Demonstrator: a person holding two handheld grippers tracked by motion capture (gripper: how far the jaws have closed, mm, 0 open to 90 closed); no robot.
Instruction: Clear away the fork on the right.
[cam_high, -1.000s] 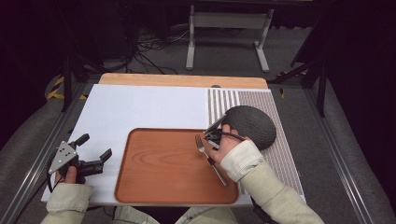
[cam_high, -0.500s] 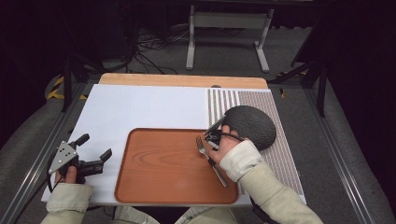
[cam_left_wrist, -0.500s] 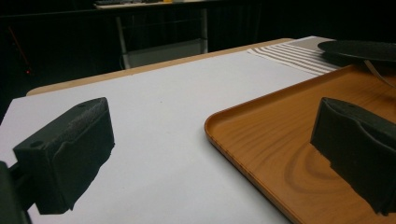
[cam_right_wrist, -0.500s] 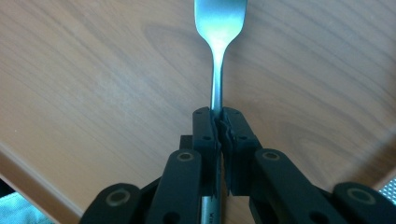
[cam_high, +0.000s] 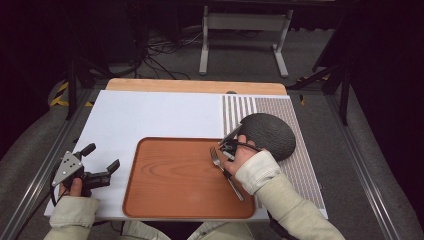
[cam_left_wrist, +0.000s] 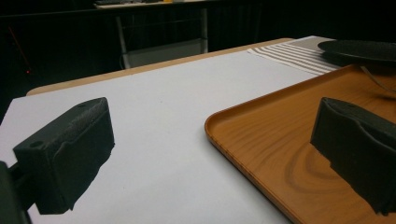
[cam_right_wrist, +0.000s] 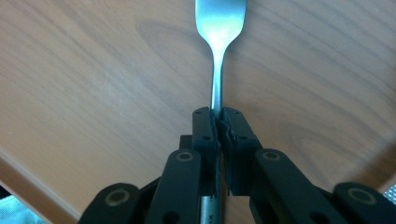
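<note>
a white mat (cam_high: 150, 120) covers most of the table, with a strip of bare wooden edge (cam_high: 195, 86) along its far side and a striped placemat (cam_high: 300, 165) on the right. a brown wooden tray (cam_high: 175, 185) lies on the near part of the mat, close to the person.

the right gripper (cam_high: 227, 150) sits over the right part of the tray, held by the person's right hand (cam_high: 242, 157) in a pale sleeve. its jaws are pressed together on the handle of a metal fork (cam_high: 226, 172). in the right gripper view the fork (cam_right_wrist: 219, 42) runs straight out from between the two black jaws, gripped on its thin neck, with the wider part toward the tines pointing away over the wood grain of the tray (cam_right_wrist: 93, 70). in the high view the fork lies slantwise above the tray's right side, tines toward the far left and handle end toward the near right, under the hand. whether it touches the tray surface cannot be told.

a dark round plate (cam_high: 267, 135) rests on the striped placemat just beyond the right hand, its left edge near the tray's far right corner. in the left gripper view the plate (cam_left_wrist: 359, 49) shows at the upper right, past the tray's rim (cam_left_wrist: 224, 135).

the left gripper (cam_high: 102, 165) rests at the near left on the white mat, just left of the tray, held by the left hand (cam_high: 77, 187). its jaws stand wide apart with nothing between them; one is over the white mat (cam_left_wrist: 154, 107), the other over the tray's left edge.
</note>
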